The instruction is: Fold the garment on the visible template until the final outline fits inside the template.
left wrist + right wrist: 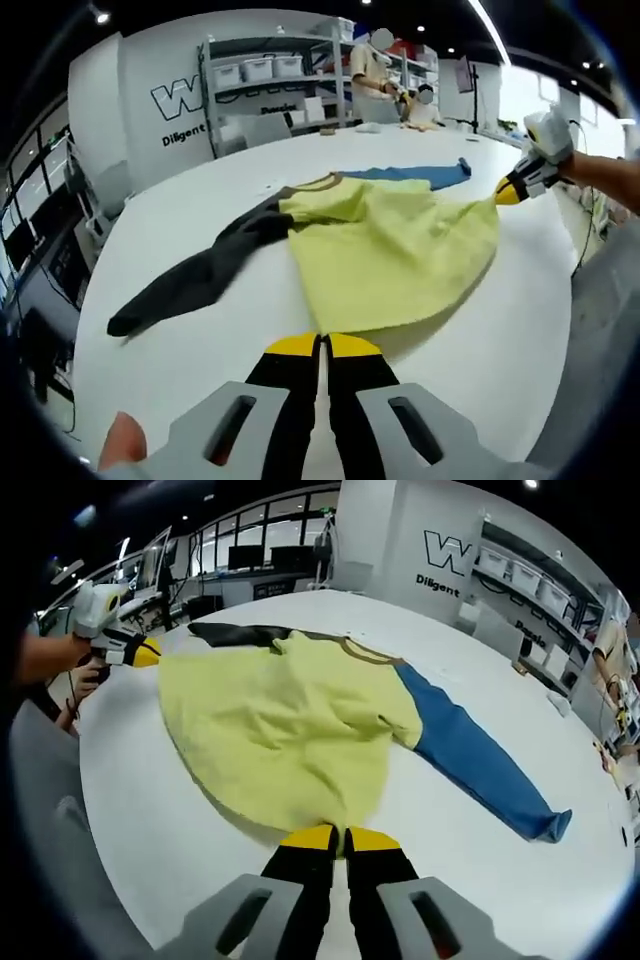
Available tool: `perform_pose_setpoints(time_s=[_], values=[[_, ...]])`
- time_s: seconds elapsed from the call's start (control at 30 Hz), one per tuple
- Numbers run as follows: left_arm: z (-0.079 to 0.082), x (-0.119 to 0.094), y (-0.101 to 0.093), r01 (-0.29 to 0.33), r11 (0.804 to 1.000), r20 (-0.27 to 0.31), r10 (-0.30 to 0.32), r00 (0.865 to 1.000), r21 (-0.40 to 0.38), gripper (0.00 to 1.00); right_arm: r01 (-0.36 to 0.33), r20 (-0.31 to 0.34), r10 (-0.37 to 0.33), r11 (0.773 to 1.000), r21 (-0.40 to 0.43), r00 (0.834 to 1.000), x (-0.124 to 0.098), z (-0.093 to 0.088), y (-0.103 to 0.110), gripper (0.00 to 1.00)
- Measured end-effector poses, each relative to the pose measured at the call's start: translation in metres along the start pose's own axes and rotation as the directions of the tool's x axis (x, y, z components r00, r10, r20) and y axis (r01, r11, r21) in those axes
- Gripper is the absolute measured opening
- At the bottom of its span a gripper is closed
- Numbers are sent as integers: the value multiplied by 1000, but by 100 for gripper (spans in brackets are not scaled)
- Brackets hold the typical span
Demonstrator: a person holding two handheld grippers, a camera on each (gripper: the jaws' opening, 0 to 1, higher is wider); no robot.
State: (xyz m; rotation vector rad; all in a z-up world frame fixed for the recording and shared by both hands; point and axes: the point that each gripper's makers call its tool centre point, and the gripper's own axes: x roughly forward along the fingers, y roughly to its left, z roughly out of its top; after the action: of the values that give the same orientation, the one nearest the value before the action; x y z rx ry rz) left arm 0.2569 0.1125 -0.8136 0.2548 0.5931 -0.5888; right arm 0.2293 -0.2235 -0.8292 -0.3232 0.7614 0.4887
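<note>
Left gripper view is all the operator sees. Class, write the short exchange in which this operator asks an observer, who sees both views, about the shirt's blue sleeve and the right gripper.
Operator: The body hides most of the blue sleeve from me. How does it lie?
Observer: In the right gripper view the blue sleeve runs flat and straight out from the yellow body, with its cuff resting on the table.
Operator: I see the right gripper only from far off. Are its jaws open?
Observer: No. The right gripper is shut, with its tips at the body's hem. I cannot tell whether they pinch cloth.
</note>
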Motion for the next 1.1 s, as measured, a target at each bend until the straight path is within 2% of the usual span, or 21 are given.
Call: perform_pose_setpoints(time_s=[0.13,0.53,0.8,1.0,1.03,1.1], values=[[-8,-10,-4,11,998,-6,-11,1000,-57,0,-22,-27,22,1000,0,999,-4,-8,4,0],[-35,-30,-18,31,997,-48,-34,998,-72,0,-81,-99,77,996,-34,992,-17,-26,22,0],[-52,-41,-30,56,996,-91,-61,994,-64,0,-124,-161,116,992,-39,980,-24,-44,34,0],[-65,-48,-38,72,995,-130,-80,988,-62,0,-173,-217,160,984,-40,963,-32,-59,45,0],[-69,-49,-40,75,995,-141,-83,986,-65,0,-196,-249,186,980,-19,951,-35,-66,51,0],[-73,-50,-43,80,995,-154,-90,984,-65,0,-213,-272,202,977,-13,941,-37,-71,54,0]])
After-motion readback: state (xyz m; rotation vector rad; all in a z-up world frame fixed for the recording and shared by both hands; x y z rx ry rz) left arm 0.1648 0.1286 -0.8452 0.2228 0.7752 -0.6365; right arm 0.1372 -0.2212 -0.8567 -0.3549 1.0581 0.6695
